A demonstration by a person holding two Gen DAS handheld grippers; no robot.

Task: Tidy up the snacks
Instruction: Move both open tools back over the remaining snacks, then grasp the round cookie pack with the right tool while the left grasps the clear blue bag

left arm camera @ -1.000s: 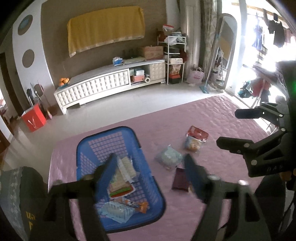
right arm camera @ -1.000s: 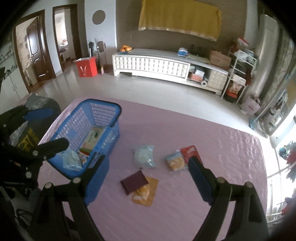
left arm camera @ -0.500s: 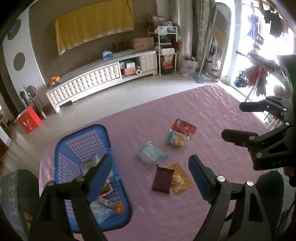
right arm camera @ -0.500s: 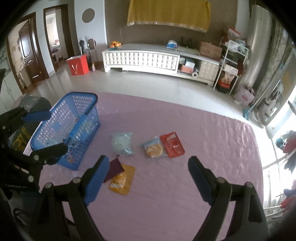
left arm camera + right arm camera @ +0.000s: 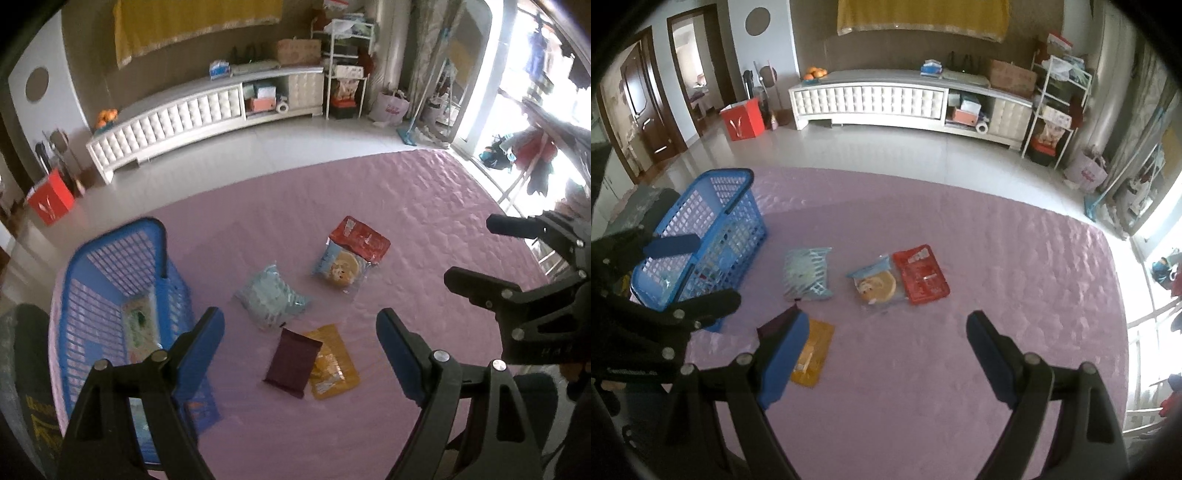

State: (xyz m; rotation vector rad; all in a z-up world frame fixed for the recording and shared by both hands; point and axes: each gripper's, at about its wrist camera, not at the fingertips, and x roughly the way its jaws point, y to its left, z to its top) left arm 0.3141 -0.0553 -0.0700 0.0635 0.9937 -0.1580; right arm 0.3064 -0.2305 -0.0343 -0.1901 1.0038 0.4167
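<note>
Both tools idle above the pink quilted cover (image 5: 424, 206), nothing gripped: left gripper (image 5: 300, 341) has its fingers spread wide with only air between the blue pads (image 5: 201, 343), right gripper (image 5: 886, 345) likewise spread wide and holding nothing. Landmark is the blue basket (image 5: 110, 258), sitting at the cover's left edge; it already holds some packets, contents too blurred to identify. Five snacks remain outside the basket, all flat on the cover to its right. Nearest the basket: pale blue striped bag (image 5: 271, 301), just beside the basket's right wall but not touching. Further right from the basket: clear cookie pack (image 5: 340, 269), with the red packet (image 5: 360, 240) overlapping its far edge, the two touching. On the near side, right of the basket's front corner: dark maroon packet (image 5: 293, 362) lying partly on top of the yellow packet (image 5: 334, 363). In the right wrist view the maroon packet (image 5: 775, 325) is mostly hidden behind the right tool's left pad, yellow packet (image 5: 812, 352) shows beside it, striped bag (image 5: 807, 273) and cookie pack (image 5: 873, 284) sit beyond, red packet (image 5: 921, 273) touching the cookie pack. The basket (image 5: 701, 236) is at left there, behind the left tool's fingers.
</note>
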